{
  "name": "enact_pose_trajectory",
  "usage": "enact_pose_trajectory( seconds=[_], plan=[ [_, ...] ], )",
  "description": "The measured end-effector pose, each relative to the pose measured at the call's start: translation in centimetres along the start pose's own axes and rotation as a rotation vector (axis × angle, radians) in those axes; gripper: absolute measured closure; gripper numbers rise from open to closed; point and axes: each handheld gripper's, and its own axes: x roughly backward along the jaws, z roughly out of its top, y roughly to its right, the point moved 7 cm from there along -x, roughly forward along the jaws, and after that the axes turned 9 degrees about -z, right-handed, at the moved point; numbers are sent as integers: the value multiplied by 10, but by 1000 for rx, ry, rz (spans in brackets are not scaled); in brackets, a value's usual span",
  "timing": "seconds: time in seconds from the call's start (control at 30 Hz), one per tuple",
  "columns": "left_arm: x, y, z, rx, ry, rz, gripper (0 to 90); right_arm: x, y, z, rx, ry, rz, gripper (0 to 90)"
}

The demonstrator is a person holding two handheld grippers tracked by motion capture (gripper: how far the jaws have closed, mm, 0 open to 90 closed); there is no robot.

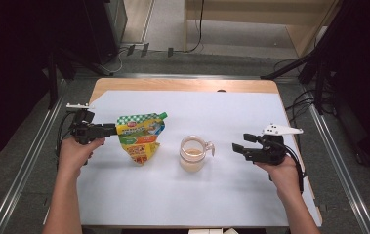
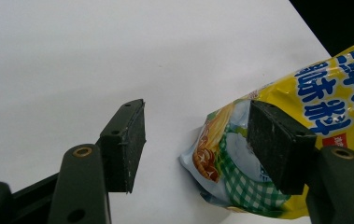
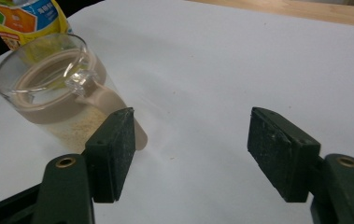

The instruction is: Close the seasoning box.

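Looking down from the high view, a white sheet (image 1: 182,195) covers the table, and two things stand near its middle: a yellow and green spouted pouch (image 1: 140,136) to the left and a clear glass mug (image 1: 193,153) just right of it, the two apart. The left gripper (image 1: 110,129) reaches the pouch's left edge at its upper part, and the pouch stands propped there, leaning a little. The right gripper (image 1: 237,148) hovers right of the mug, near its handle but not touching.

From the left gripper view, the jaws stand fairly wide with bare sheet between them. The pouch (image 2: 305,140) lies at the right jaw, its printed face behind that pad; whether the pad presses on it I cannot tell, and the other pad is clear of it.

From the right gripper view, the jaws are wide apart with nothing between them. The mug (image 3: 58,93) sits to the left, beyond the left jaw, part full of a pale brown liquid with grainy sediment at the bottom.

My reading: the pouring step is likely finished or paused. Next, the left gripper should steady or set down the pouch, while the right gripper lines up on the mug's handle before closing.
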Motion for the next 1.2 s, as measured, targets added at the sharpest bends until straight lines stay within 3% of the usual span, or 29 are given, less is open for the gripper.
enact_pose_trajectory(
  seconds=[0.47,0.87,1.2],
  plan=[
    [-2,0,0,-2,-7,-5,378,-10,20,-11,23,-6,-53,250],
    [-2,-1,-1,1,-10,-2,375,-18,36,-19,-20,-47,-118,251],
    [-3,-2,-1,11,-16,2,368,-20,43,-23,-37,-65,-137,251]
  ],
)
